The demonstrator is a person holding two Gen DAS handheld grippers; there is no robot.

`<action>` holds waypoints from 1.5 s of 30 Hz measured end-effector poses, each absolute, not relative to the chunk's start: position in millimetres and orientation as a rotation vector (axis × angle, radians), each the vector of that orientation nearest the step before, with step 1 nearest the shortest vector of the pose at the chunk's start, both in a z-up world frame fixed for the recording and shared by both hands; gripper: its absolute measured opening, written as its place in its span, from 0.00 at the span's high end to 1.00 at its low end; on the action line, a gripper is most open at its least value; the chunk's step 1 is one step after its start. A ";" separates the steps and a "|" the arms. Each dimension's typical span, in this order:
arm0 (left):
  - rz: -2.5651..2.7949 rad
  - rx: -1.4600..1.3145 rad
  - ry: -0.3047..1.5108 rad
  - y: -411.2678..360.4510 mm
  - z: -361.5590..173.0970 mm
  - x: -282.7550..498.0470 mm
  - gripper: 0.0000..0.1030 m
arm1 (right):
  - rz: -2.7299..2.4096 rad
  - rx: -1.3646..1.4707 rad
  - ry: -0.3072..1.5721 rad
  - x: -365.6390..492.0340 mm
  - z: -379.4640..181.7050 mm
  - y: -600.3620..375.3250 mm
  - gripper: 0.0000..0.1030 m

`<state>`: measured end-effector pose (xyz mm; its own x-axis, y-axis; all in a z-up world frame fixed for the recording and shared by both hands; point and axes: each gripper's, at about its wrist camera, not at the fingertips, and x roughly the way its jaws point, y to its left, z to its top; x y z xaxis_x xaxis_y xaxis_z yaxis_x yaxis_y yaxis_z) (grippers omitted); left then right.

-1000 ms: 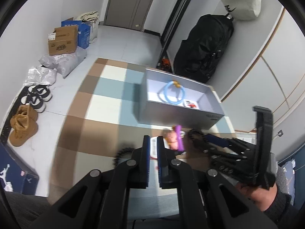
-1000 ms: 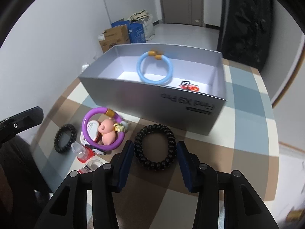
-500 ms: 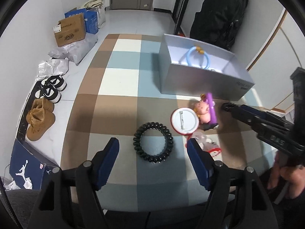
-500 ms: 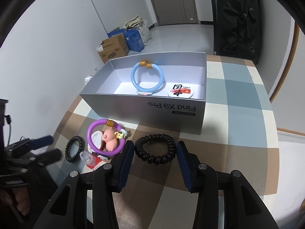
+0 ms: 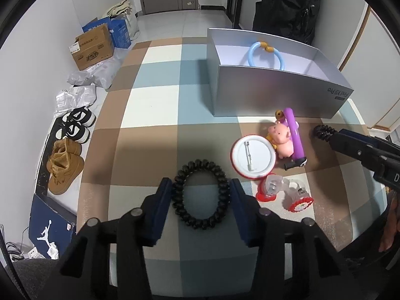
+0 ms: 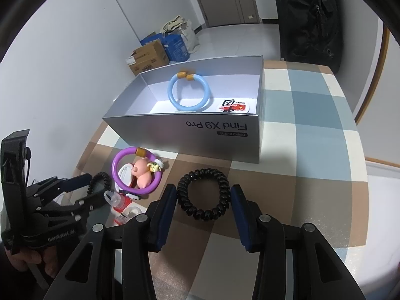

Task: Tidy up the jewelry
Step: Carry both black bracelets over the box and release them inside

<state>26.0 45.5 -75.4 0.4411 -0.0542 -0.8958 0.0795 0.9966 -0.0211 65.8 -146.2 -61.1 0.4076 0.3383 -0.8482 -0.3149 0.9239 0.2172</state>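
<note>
While the left gripper [image 5: 200,197] jaws are closing around one black coil hair tie [image 5: 200,197], right gripper [image 6: 203,195] jaws narrowly bracket another coil tie [image 6: 203,194] before the grey box [image 6: 200,135].

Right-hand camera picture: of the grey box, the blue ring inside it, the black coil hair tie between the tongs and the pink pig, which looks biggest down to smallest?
1. grey box
2. black coil hair tie and blue ring: alike; the tie is nearer the camera, so unsure
3. pink pig, partly hidden
</note>
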 end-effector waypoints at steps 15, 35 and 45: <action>-0.107 -0.082 1.031 44.5 -57.1 25.4 0.73 | 0.441 0.154 1.063 61.8 -51.9 -164.0 0.61; -0.241 -0.185 0.814 26.0 -2.2 64.5 0.73 | 0.627 0.307 0.838 66.9 1.2 -171.7 0.61; -0.291 -0.207 0.847 22.8 -22.8 90.1 0.73 | 0.599 0.358 0.766 90.4 6.9 -173.9 0.61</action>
